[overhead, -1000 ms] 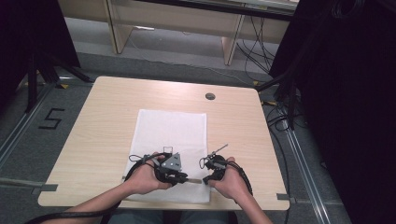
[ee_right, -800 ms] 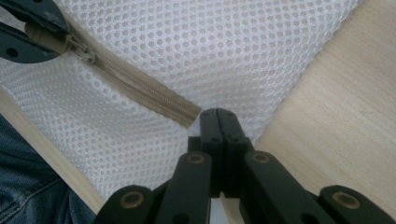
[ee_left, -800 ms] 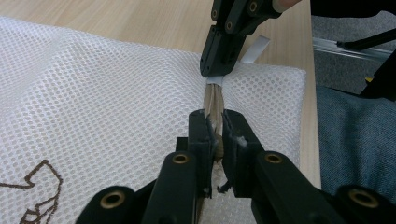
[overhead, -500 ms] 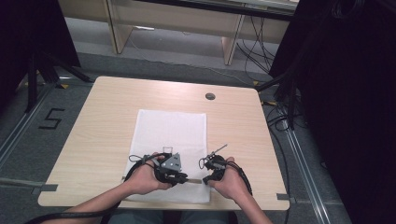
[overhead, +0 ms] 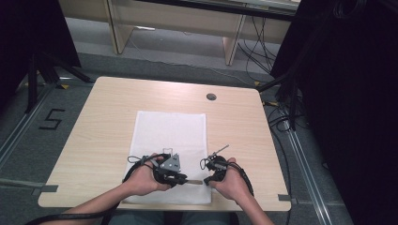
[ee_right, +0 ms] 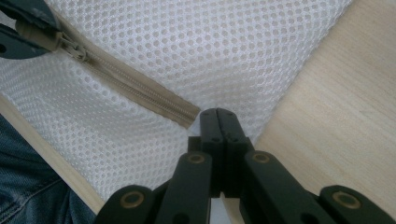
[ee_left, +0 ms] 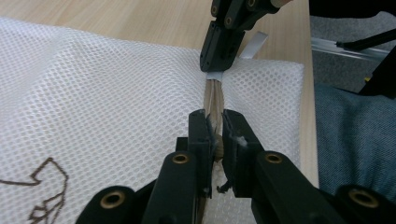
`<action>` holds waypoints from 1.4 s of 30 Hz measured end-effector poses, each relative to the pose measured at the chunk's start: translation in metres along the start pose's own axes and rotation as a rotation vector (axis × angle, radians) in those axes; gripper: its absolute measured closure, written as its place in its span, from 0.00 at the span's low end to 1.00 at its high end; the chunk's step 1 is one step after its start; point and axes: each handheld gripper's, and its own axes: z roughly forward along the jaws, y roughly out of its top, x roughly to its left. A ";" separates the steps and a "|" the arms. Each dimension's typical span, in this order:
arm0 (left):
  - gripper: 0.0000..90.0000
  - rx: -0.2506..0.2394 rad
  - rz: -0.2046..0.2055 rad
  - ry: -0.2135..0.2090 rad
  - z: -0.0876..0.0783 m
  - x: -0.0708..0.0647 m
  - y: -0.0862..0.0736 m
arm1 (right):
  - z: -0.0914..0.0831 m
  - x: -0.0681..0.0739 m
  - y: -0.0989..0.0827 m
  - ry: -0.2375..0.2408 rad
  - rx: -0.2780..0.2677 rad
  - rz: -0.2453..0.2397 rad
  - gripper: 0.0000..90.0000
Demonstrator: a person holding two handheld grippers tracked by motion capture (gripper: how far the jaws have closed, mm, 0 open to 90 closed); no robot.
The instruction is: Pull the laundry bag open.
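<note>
- A white mesh bag lies flat on the wooden table, its near edge along the table's near edge, right in front of the person.
- A beige zipper runs along that near edge of the bag; in the right gripper view it shows closed, teeth meshed, up to its end just beside that gripper's jaws.
- The left gripper is held low over the near edge of the bag, left of its middle in the high view. Its jaws stand narrow and are clamped on the zipper pull, which sits between the pads.
- The right gripper is at the bag's near right corner, its jaws pressed together on the bag's edge at the zipper's end; a small white tab sticks out beyond them in the left gripper view.
- The two grippers face each other along the zipper line, near but not touching.
- A brown printed mark shows on the mesh.
- Farther off, the rest of the bag stretches away toward the table's middle.
- Beyond it, a small dark round cap sits in the tabletop near the far edge.
</note>
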 end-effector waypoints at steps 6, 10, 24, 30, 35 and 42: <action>0.91 0.002 -0.003 0.001 -0.001 0.000 -0.002 | 0.000 -0.001 0.000 -0.001 -0.006 -0.015 1.00; 0.91 -0.001 -0.009 -0.002 -0.001 0.000 -0.002 | -0.001 0.001 -0.001 -0.002 0.007 0.020 1.00; 0.91 0.003 -0.004 -0.003 -0.006 0.001 -0.004 | 0.000 -0.001 -0.002 -0.003 -0.010 0.006 1.00; 0.91 0.002 0.000 -0.004 -0.006 0.000 -0.004 | 0.000 0.000 -0.002 -0.003 -0.005 0.013 1.00; 0.91 -0.002 -0.007 -0.012 -0.006 0.000 -0.003 | 0.000 -0.001 -0.002 -0.003 -0.011 0.003 1.00; 0.91 -0.007 -0.004 -0.007 -0.012 0.002 -0.004 | 0.000 -0.001 -0.001 -0.003 -0.005 0.002 1.00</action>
